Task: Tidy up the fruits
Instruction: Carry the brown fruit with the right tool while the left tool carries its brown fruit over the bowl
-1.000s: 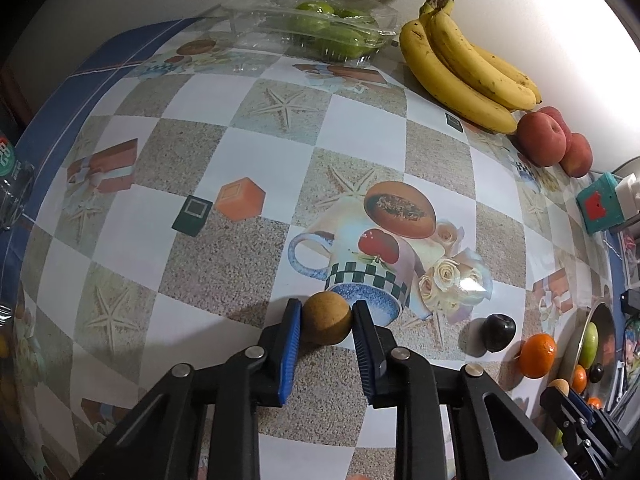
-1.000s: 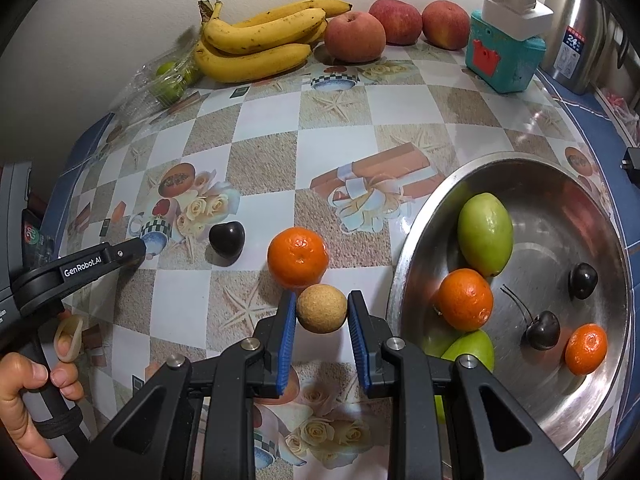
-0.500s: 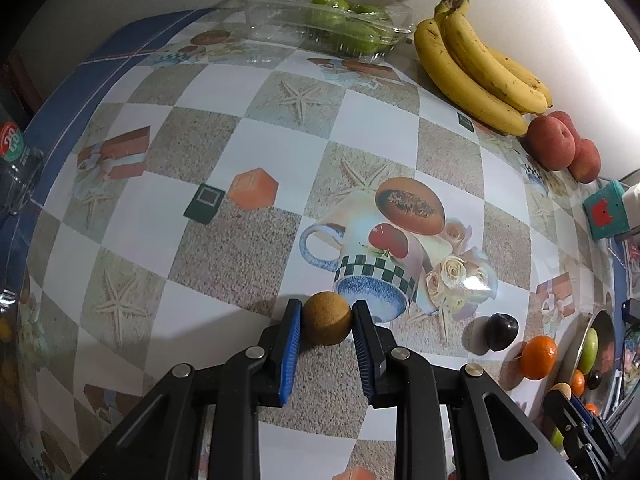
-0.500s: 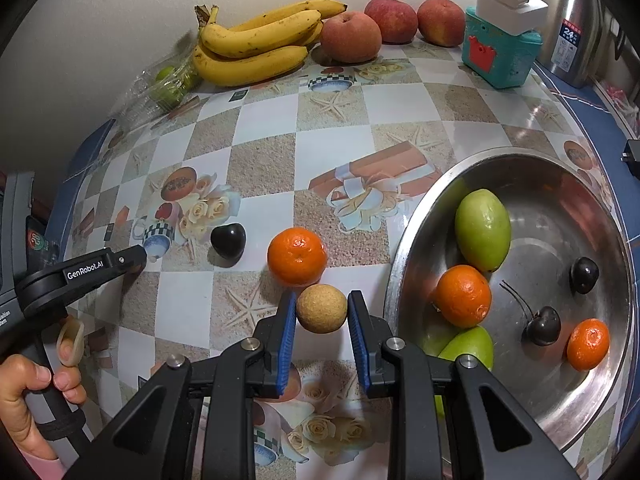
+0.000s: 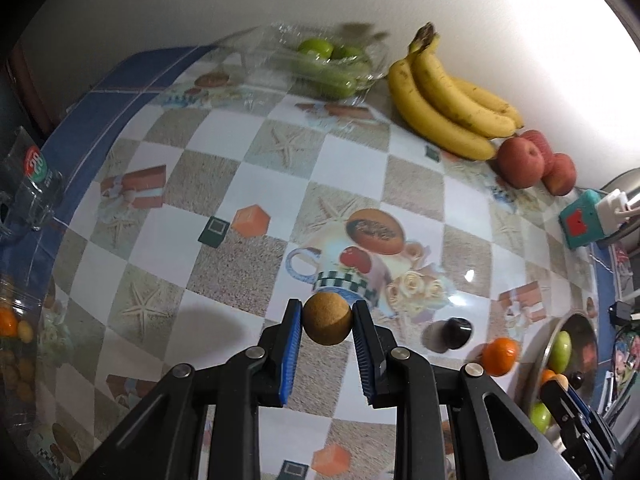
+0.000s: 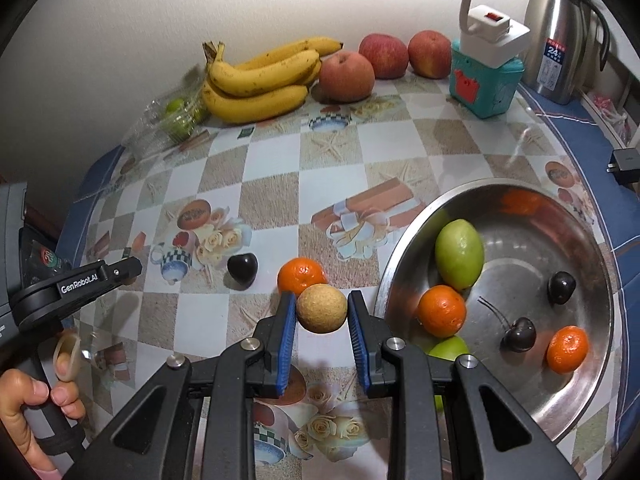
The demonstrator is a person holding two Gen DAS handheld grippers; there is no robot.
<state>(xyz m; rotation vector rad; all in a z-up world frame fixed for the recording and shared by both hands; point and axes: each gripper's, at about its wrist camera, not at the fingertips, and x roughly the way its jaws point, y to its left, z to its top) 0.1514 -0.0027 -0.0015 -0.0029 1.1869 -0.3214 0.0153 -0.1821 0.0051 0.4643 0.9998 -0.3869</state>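
Legibly, "GenRobot.AI" on left gripper [image 6: 128,270], "24" on flask [image 6: 560,32]

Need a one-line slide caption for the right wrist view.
Right gripper clamps a small tan round fruit beside the steel bowl of fruit; an orange waits on the table.
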